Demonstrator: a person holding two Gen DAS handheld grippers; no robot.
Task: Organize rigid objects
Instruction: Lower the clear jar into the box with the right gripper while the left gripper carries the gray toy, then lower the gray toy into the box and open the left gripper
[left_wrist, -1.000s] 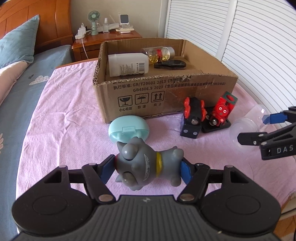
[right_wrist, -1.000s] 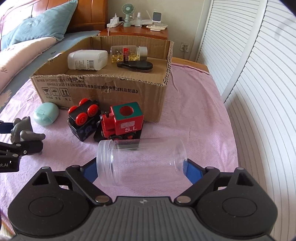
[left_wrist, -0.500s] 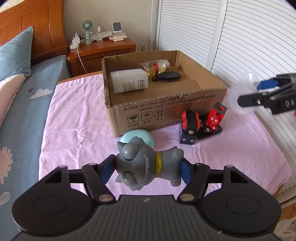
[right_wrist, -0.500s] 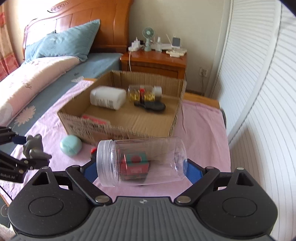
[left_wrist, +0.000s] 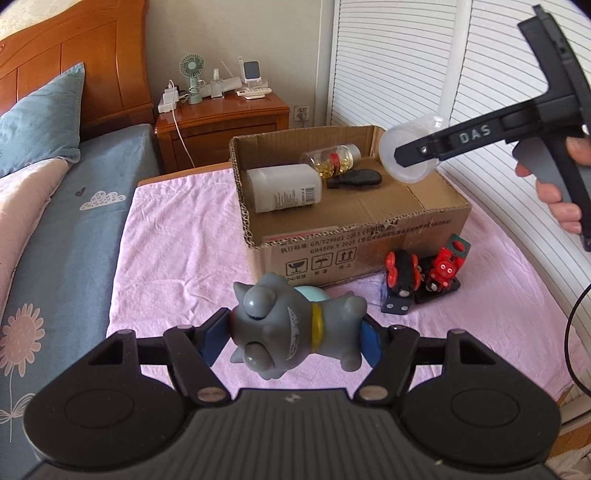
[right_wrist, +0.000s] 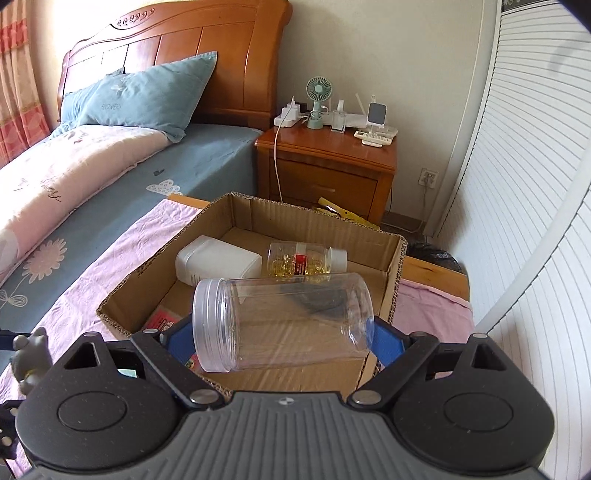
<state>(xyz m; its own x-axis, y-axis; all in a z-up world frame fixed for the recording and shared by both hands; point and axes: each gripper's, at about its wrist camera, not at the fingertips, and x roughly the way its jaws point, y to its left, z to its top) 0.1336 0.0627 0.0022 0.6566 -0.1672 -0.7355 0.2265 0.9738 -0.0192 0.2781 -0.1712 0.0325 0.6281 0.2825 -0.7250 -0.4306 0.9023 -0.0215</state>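
My left gripper (left_wrist: 295, 334) is shut on a grey toy figure (left_wrist: 291, 328) and holds it above the pink cloth, in front of the cardboard box (left_wrist: 369, 236). My right gripper (right_wrist: 282, 332) is shut on a clear plastic jar (right_wrist: 284, 325), held sideways over the box (right_wrist: 391, 273); it also shows in the left wrist view (left_wrist: 410, 151). Inside the box lie a white bottle (left_wrist: 284, 188), a bottle of yellow capsules (left_wrist: 332, 160) and a black object (left_wrist: 354, 179). Two red and black toy trains (left_wrist: 424, 280) and a mint case (left_wrist: 314, 293) lie in front of the box.
The box stands on a pink cloth (left_wrist: 177, 236) at the bed's edge. A wooden nightstand (right_wrist: 328, 166) with a fan and chargers stands behind it. White louvred doors (right_wrist: 535, 184) are to the right. A blue pillow (right_wrist: 140, 99) lies by the headboard.
Both grippers have risen. My right gripper has carried the clear jar up from the cloth to over the box. My left gripper still holds the grey toy, higher than before.
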